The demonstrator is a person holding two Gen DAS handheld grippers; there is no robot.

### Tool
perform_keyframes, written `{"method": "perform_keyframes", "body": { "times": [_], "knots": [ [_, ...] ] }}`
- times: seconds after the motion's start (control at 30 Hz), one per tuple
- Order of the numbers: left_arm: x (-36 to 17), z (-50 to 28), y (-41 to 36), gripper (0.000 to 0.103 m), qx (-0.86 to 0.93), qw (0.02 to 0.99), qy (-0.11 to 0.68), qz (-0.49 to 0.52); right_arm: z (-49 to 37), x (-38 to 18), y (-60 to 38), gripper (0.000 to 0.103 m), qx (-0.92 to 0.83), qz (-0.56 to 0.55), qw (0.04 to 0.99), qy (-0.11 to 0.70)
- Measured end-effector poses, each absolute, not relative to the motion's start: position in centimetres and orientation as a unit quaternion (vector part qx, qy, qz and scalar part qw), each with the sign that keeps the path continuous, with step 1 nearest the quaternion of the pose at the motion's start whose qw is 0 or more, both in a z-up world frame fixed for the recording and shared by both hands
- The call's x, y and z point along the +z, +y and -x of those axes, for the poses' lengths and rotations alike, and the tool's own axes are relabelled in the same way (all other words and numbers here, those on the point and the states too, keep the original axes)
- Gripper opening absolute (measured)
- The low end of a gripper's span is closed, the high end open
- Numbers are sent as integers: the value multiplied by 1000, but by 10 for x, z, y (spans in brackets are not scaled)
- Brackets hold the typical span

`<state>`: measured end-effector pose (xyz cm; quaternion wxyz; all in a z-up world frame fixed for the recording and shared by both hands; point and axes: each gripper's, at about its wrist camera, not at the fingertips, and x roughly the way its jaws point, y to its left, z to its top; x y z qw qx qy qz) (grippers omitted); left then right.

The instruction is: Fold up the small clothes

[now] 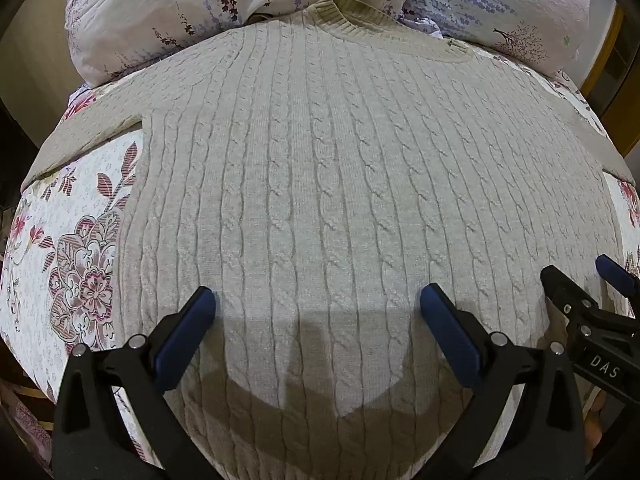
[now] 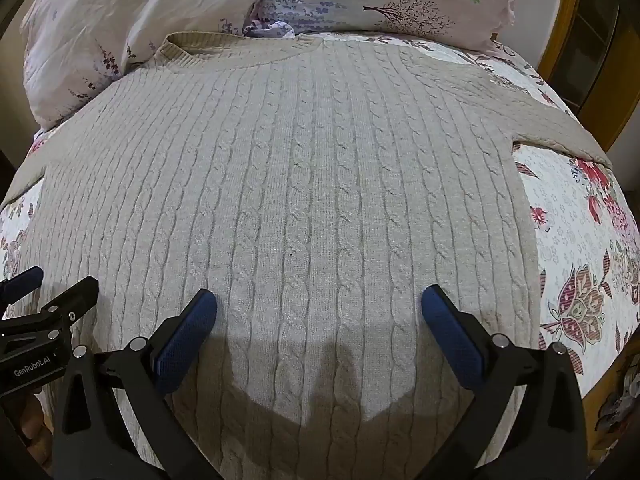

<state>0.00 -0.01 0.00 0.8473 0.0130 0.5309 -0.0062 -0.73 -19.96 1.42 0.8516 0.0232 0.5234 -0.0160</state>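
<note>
Because no fold has yet been made, the cable-knit sweater [image 1: 320, 184] is laid flat on the floral bedspread [image 1: 68, 240], collar toward the pillows [image 2: 140, 8], while the left gripper [image 1: 318, 300] and right gripper [image 2: 320, 302] are held above its hem, fingers spread wide and gripping nothing.

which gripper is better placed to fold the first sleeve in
Roughly even, slightly the left: both hover open over the sweater hem. The left gripper has the left sleeve nearer in its view than the right gripper has the right sleeve.
</note>
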Motion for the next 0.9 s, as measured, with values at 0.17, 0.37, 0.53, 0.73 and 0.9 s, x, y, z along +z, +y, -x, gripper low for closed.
{"method": "perform_keyframes", "body": {
  "times": [0.17,0.37,0.53,0.73,0.9],
  "knots": [
    [0,0,0,101,-6,847,531,-13,7,14,-200,102,-16,-23,852,523],
    [0,0,0,101,-6,848,531,-13,9,13,-199,102,-16,-23,852,524],
    [0,0,0,101,-6,848,530,-13,7,14,-200,102,-16,-23,851,524],
    [0,0,0,101,-6,848,529,-13,7,15,-199,102,-15,-23,851,524],
    [-1,3,1,101,-7,850,527,-12,8,15,-200,102,-8,-17,854,520]
  ]
}}
